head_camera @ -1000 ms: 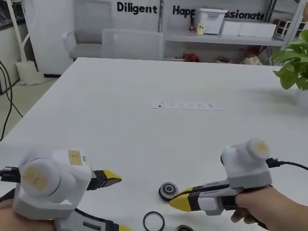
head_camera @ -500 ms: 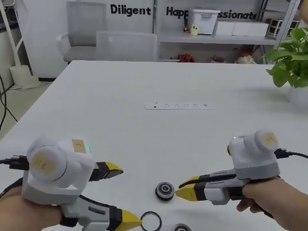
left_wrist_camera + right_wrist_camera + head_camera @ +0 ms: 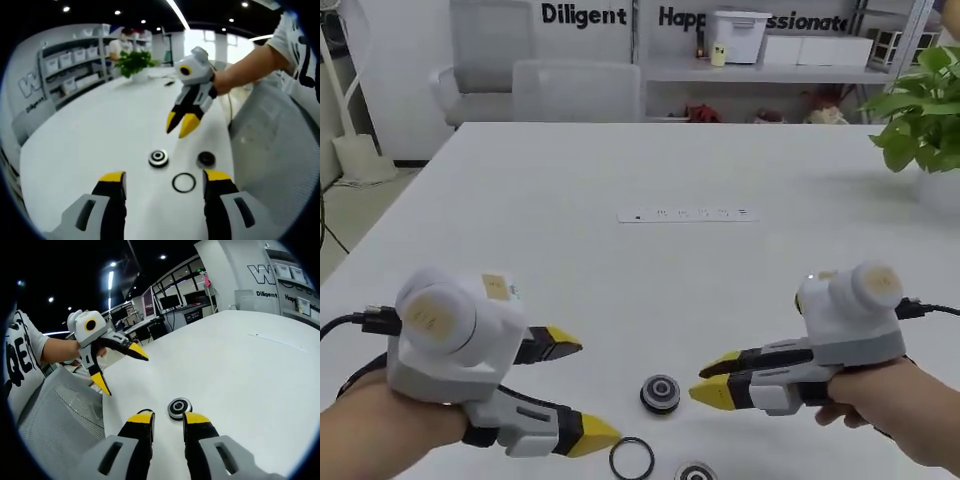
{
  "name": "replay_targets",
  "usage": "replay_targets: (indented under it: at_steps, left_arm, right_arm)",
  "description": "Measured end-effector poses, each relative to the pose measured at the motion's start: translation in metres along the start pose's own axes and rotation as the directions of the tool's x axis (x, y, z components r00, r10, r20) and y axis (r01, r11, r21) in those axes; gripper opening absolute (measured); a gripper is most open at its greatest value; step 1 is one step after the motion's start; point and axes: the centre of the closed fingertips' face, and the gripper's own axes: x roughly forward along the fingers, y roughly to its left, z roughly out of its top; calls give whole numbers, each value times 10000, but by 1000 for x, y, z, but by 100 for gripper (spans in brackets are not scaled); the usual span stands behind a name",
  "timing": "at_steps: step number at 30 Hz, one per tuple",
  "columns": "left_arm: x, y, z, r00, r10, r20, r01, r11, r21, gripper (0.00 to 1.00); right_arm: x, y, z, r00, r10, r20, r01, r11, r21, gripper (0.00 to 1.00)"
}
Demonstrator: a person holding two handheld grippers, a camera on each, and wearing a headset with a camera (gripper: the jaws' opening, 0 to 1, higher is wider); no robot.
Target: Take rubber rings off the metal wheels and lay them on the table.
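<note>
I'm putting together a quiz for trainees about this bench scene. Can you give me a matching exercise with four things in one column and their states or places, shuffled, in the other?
Things:
1. left gripper
2. right gripper
3. loose rubber ring
4. middle wheel

States or places:
A. lies flat on the table, on no wheel
B. jaws spread wide, holding nothing
C. sits just ahead of the narrower pair of jaw tips
D. jaws only a little apart, holding nothing

Pairs: 1-B, 2-D, 3-A, 4-C

Open table (image 3: 670, 290) all round the wheel (image 3: 661, 392); loose ring (image 3: 612, 459) lies near.
</note>
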Motion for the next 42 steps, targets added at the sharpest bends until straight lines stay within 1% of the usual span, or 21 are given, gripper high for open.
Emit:
replay_targets:
  at_steps: [6,12,18,24,30,36,42]
  left_arm:
    - [9,4,-1,10000,-55,-74,55,10000,-55,61]
    - [19,7,-2,9998,-164,-125,162,9998,-110,59]
    - [28,7,-2,9994,-307,-172,304,9994,-177,56]
    - [37,7,-6,9986,-446,-298,442,9989,-129,53]
    - [45,11,-8,9981,-514,-352,506,9984,-235,50]
    - [53,8,-11,9962,-726,-486,715,9972,-240,46]
    - [61,9,-11,9958,-786,-461,770,9964,-354,43]
  right_arm:
    - [3,-7,-6,9999,-125,-79,124,9997,-199,23]
    - [6,-11,-10,9997,-223,-98,217,9980,-589,24]
    - [11,-13,-18,9991,-193,-364,164,9967,-800,25]
    - [17,-14,-21,9989,-145,-445,101,9952,-976,27]
    - [23,-18,-24,9980,-204,-602,128,9921,-1252,28]
    - [28,-20,-27,9977,-261,-621,168,9892,-1458,30]
    - [30,-20,-27,9979,-292,-570,197,9869,-1598,32]
